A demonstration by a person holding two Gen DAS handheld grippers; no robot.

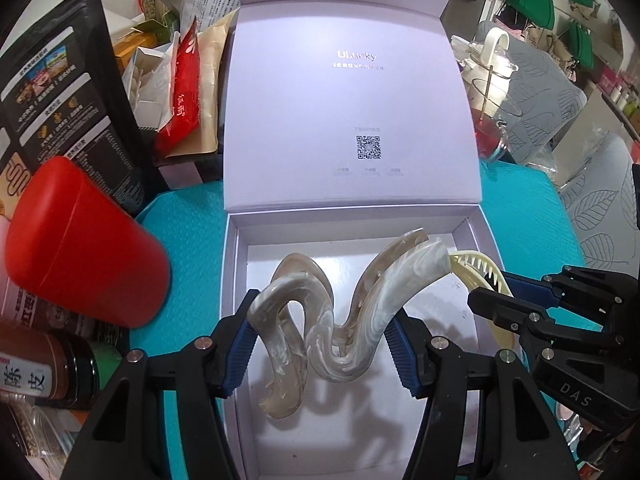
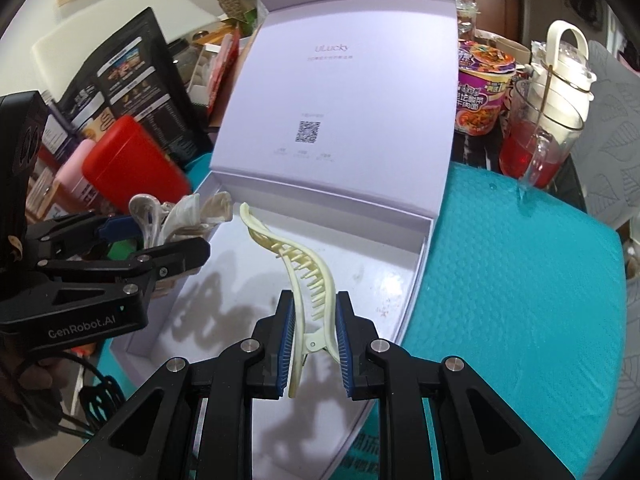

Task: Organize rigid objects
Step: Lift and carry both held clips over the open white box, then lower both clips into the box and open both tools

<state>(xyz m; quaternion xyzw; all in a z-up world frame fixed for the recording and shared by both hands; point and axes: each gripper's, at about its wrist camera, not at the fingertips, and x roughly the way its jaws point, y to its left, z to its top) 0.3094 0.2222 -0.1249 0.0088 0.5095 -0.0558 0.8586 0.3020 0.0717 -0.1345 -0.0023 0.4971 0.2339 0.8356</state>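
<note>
We hold the left hand-held gripper (image 1: 320, 344) partly open, its blue pads clamped on a wavy marbled hair clip (image 1: 332, 300) above the white box (image 1: 236, 280). Our right hand-held gripper (image 2: 314, 344) is nearly closed, gripping a cream toothed hair clip (image 2: 304, 276) over the box's right side. The box sits open on the teal mat (image 2: 520, 280) covering the surface.
</note>
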